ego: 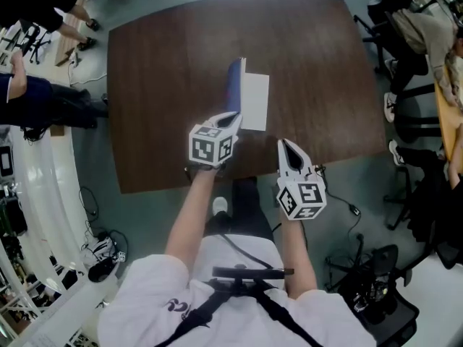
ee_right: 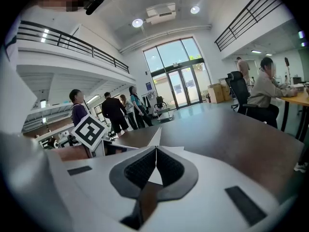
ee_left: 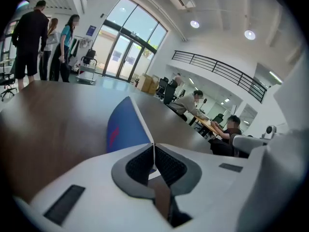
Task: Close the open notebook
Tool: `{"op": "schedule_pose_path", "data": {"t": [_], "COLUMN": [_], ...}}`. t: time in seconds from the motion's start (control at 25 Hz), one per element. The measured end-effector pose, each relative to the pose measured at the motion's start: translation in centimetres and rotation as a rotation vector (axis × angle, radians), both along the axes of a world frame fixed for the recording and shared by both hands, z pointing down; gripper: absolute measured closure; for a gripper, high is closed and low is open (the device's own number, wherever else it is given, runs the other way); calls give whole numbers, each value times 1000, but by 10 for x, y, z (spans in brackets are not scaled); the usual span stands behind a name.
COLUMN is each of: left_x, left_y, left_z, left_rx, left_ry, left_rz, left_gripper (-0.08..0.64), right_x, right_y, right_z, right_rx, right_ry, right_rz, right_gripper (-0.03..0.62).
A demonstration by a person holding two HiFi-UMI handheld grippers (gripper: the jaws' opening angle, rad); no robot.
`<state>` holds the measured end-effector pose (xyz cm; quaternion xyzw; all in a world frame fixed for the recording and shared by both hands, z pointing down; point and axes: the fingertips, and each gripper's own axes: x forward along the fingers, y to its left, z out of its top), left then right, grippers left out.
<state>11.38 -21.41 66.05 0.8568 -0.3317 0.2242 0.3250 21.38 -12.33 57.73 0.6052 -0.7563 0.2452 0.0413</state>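
The notebook lies in the middle of the dark wooden table point(ego: 159, 71), its white page point(ego: 255, 101) flat on the right. Its blue cover point(ego: 234, 85) stands lifted almost upright on the left. My left gripper point(ego: 233, 116) is shut on the near corner of that cover. In the left gripper view the blue cover point(ee_left: 123, 129) rises from between the closed jaws of the gripper point(ee_left: 153, 146). My right gripper point(ego: 283, 144) hovers at the table's near edge, right of the notebook, shut with nothing in it. In the right gripper view the closed gripper point(ee_right: 156, 150) points at the raised cover's thin edge point(ee_right: 155, 135).
Office chairs point(ego: 405, 85) stand off the table's right side, and another chair point(ego: 376, 280) sits near my right. People stand beyond the left side point(ego: 43, 92). Cables and gear lie on the floor at lower left point(ego: 101, 255).
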Motion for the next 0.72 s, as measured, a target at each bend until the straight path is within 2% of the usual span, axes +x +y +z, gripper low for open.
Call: {"op": "schedule_pose_path", "data": {"t": [0.2,0.44,0.72], "left_x": [38,74,88], "left_y": [13,19,25], "left_z": [33,75,120], "left_rx": [-68,-131,-193], "left_ry": [-20,-80,-178], "left_rz": [82,148,193], "left_gripper": [538,538,537], "right_x": [15,28,38], "right_y": [13,18,25], "right_z": [13,21,31], "right_rx": [-23,-30,-43], "right_ry": [-14,-29,-41], "right_rz": [49,83,106], "right_gripper": [589,589,589]}}
